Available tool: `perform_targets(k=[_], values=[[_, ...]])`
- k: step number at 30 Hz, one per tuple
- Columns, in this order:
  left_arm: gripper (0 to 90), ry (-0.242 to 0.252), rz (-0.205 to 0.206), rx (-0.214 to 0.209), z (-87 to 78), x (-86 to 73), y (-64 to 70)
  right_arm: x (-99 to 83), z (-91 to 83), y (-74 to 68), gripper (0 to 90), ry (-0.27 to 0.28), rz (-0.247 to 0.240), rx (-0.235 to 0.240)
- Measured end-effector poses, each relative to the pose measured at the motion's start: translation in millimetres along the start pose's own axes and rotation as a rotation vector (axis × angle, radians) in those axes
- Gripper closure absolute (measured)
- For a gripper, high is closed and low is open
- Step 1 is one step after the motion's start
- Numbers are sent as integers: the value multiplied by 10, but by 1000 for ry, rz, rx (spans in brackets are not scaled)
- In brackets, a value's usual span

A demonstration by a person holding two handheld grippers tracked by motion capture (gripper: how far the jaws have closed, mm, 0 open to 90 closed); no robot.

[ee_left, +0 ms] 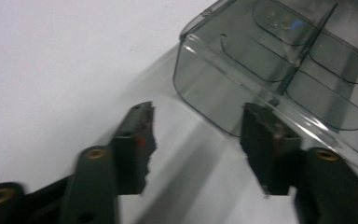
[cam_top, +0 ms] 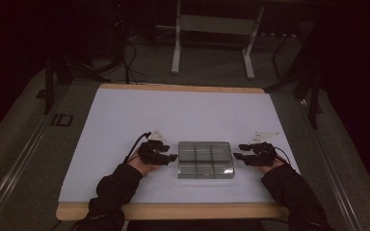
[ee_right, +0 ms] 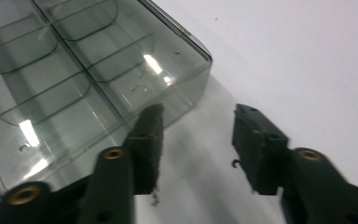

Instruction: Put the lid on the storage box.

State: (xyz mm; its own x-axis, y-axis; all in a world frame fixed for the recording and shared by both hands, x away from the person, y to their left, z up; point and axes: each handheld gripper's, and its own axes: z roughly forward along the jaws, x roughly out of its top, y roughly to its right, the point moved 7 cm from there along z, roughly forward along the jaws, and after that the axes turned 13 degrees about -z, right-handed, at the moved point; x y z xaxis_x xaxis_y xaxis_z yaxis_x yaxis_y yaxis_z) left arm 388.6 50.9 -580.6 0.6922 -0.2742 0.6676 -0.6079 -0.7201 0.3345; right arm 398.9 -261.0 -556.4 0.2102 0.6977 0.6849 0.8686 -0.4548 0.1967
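Wide bare room on the white surface [cam_top: 173, 115] beyond and to both sides. Only obstacle: a clear smoky plastic compartment box [cam_top: 205, 159] at the near middle, flanked closely by the left gripper [cam_top: 169, 155] and the right gripper [cam_top: 239, 151], jaws parted. Narrow gaps between box walls and jaws; open strip along the near edge.

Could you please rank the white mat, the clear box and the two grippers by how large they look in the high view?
1. White mat, by far the largest.
2. Clear box.
3. Left gripper and right gripper: both look alike in size, so I would not rank one above the other.
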Motion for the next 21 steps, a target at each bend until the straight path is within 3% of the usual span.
perform_targets(k=[3, 4, 8, 12, 21], values=[[319, 0, -13, -37, -20, -30, -25, -34, -32, 23, 397, 8, 15, -17], [246, 5, -12, -39, -27, -40, -29, -44, -42, 31, 352, 14, 23, -20], [144, 33, -23, -27, -34, -57, -54, -85, -81, 38, 172, 46, 37, -13], [35, 59, -1, -25, -44, -76, -39, -135, -81, 72, 135, 60, 62, -55], [31, 81, -3, -25, -77, -149, -24, -220, -114, 96, 131, 72, 97, -73]])
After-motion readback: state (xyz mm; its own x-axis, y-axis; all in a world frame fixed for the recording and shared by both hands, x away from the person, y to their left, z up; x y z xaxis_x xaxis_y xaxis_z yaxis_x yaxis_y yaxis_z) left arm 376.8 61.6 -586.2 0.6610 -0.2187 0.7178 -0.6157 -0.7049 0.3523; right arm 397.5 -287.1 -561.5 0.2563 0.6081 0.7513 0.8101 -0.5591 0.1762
